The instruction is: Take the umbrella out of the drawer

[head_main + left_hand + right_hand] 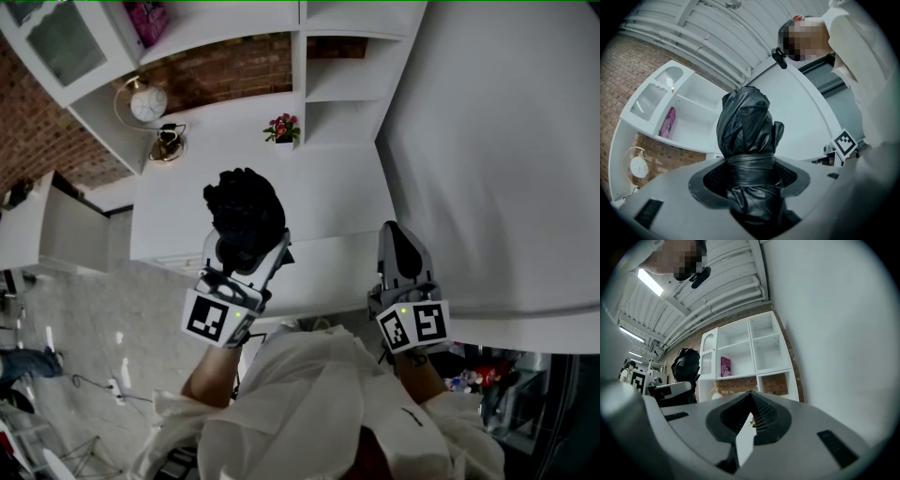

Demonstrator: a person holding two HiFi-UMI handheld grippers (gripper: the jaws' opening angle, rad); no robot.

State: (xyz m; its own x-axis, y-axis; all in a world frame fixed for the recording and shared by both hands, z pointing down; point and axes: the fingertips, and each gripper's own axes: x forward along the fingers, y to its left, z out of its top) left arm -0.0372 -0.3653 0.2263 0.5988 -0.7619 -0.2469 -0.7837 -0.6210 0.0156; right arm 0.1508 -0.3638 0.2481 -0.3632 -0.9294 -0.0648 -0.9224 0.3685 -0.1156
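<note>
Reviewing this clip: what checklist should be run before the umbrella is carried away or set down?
1. Folded black fabric umbrella clamped in left gripper: ok.
2. Umbrella held up in the air, out of any drawer: ok.
3. Right gripper empty, jaws together: ok.
4. Small potted flowers and round white clock stand apart from the umbrella: ok.
5. Drawer shut: cannot tell.

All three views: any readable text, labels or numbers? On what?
No text reads clearly.
Pink book on the white shelf unit: cover print, too small to read.
Round white clock: dial numbers too blurred.
Black-and-white marker cubes: square patterns only, no words.
</note>
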